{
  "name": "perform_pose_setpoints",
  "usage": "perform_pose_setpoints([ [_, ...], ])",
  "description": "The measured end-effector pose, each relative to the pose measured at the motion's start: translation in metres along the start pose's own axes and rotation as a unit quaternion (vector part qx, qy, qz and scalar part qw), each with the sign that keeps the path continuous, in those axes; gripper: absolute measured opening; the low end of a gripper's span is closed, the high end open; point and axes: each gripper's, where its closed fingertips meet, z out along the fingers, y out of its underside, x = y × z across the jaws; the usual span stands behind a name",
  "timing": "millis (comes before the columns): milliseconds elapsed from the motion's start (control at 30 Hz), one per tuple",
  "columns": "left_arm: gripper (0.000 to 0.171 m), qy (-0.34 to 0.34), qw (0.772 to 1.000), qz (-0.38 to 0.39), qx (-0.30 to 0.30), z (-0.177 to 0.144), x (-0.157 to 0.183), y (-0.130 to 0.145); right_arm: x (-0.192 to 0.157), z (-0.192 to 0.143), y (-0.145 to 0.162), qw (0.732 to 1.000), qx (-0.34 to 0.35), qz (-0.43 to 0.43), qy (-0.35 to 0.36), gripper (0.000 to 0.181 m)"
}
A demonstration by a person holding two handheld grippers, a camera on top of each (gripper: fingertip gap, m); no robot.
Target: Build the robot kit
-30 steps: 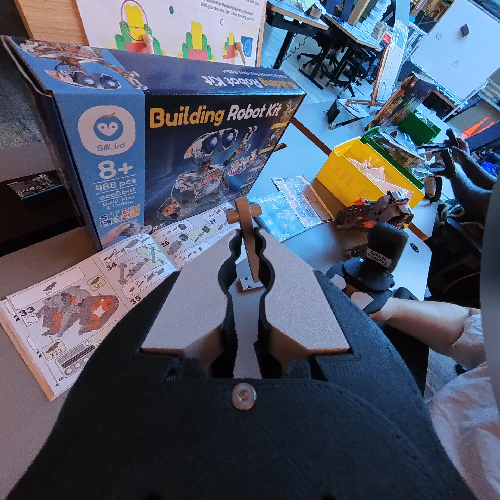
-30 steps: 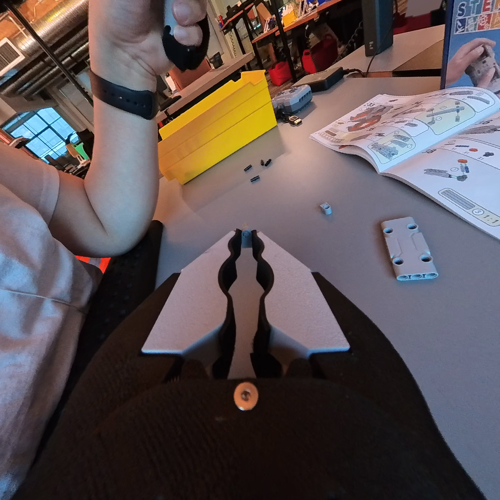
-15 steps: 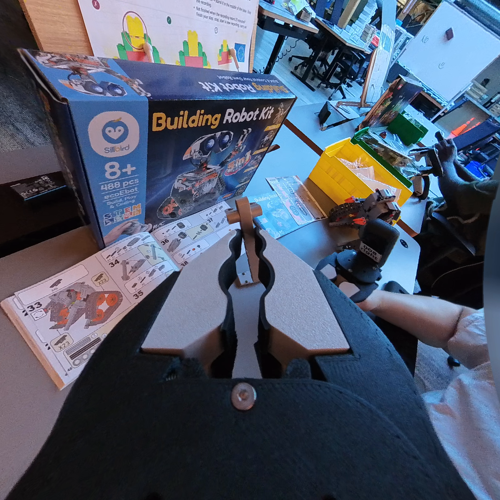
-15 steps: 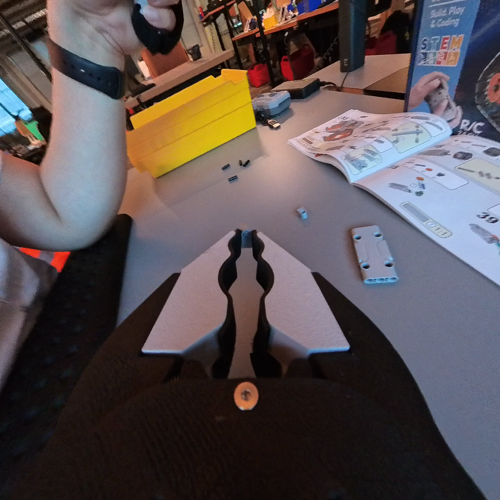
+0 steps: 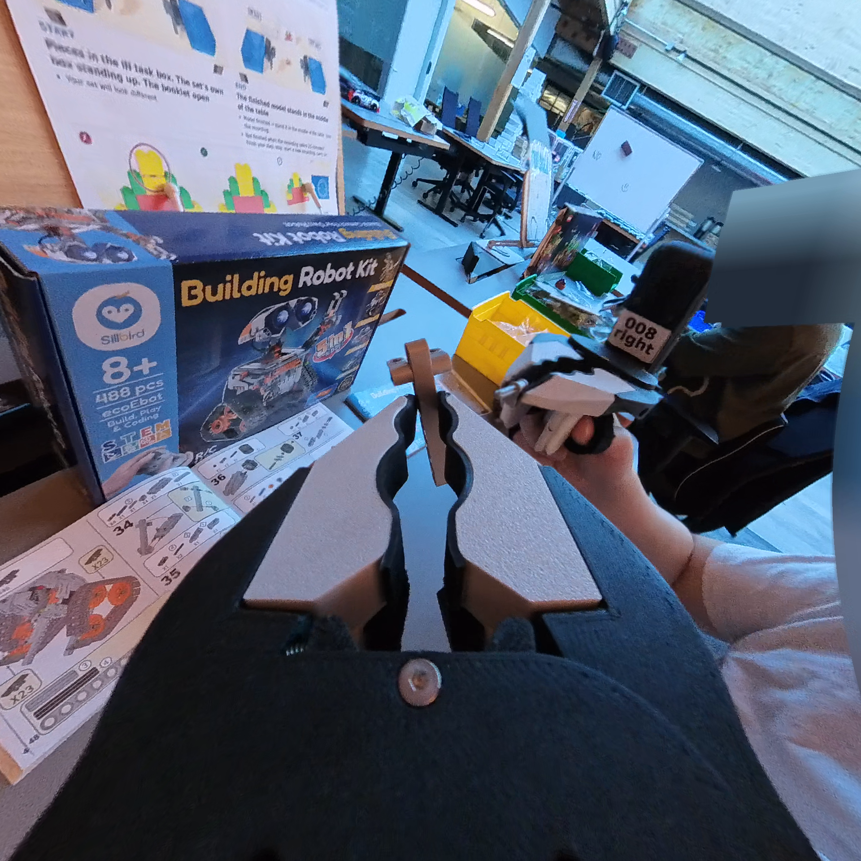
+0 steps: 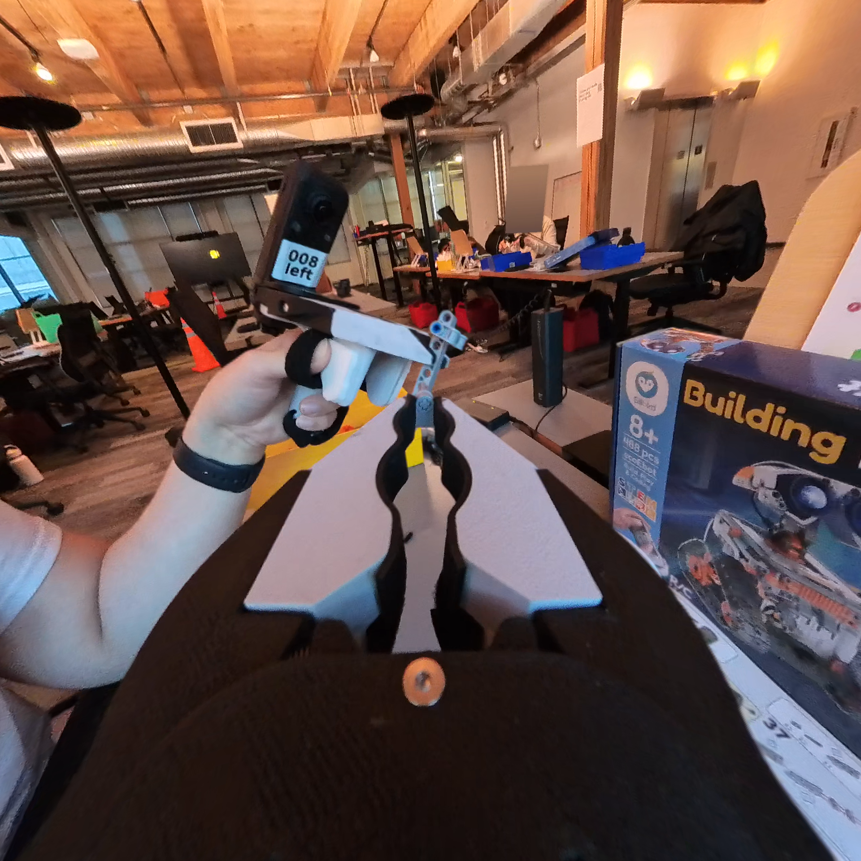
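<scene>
My left gripper (image 5: 426,400) is shut on a thin grey beam (image 5: 421,368) with a short cross piece at its top, held upright in the air. My right gripper (image 6: 425,411) is shut on a small grey connector piece (image 6: 424,404). The two grippers face each other, tip to tip. In the right wrist view the left gripper (image 6: 431,355) holds the beam (image 6: 426,378) slanted, its lower end at the connector piece. In the left wrist view the right gripper (image 5: 510,392) is just right of the beam, a little apart.
A blue robot kit box (image 5: 233,335) stands behind an open instruction booklet (image 5: 116,559) on the grey table. A yellow bin (image 5: 494,340) sits at the back right. A poster (image 5: 186,93) leans behind the box. The box also shows in the right wrist view (image 6: 745,466).
My right gripper has risen off the table with the small piece and swung up to face the left gripper. The left gripper has lifted and tilted up with the beam.
</scene>
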Motion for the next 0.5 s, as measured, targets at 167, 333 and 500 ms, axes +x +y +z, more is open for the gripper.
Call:
perform_pose_setpoints([
  [167, 0.007, 0.019, 1.0, 0.016, 0.009, -0.008, 0.02, -0.007, -0.001, -0.017, -0.002, 1.0, 0.0, -0.005, 0.0, 0.006],
  [333, 0.007, 0.015, 1.0, 0.023, -0.002, -0.004, 0.025, -0.004, -0.007, -0.016, 0.002, 0.999, -0.008, 0.023, -0.022, 0.007],
  [500, 0.007, 0.018, 0.999, 0.027, -0.01, 0.0, 0.029, -0.001, -0.009, -0.015, 0.005, 1.0, -0.015, 0.014, -0.022, 0.007],
])
